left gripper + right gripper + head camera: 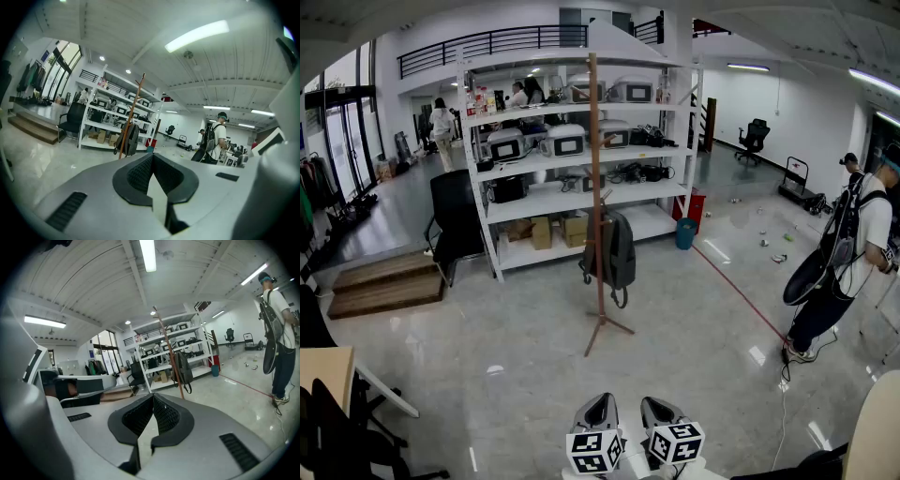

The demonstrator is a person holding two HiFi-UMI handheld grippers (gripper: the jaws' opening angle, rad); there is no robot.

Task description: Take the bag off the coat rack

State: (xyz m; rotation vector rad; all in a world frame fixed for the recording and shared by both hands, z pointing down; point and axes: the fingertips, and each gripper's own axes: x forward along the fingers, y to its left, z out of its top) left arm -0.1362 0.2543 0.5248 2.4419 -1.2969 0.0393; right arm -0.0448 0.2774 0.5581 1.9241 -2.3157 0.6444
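A dark grey backpack (617, 249) hangs on the right side of a tall wooden coat rack (596, 150) that stands on the glossy floor in front of the shelves. Both grippers are low at the bottom of the head view, a few metres short of the rack. The left gripper (594, 411) and the right gripper (663, 411) sit side by side, jaws together, holding nothing. In the left gripper view the backpack (128, 139) and rack (130, 117) show far beyond the shut left gripper (152, 155). The right gripper view shows the backpack (183, 368) beyond the shut right gripper (153, 396).
White shelving (572, 199) with equipment and boxes stands behind the rack. A black chair (455, 221) and wooden steps (386, 283) are at left, a desk corner (328, 371) near left. A person (851, 253) with a backpack stands at right by a red floor line (741, 292).
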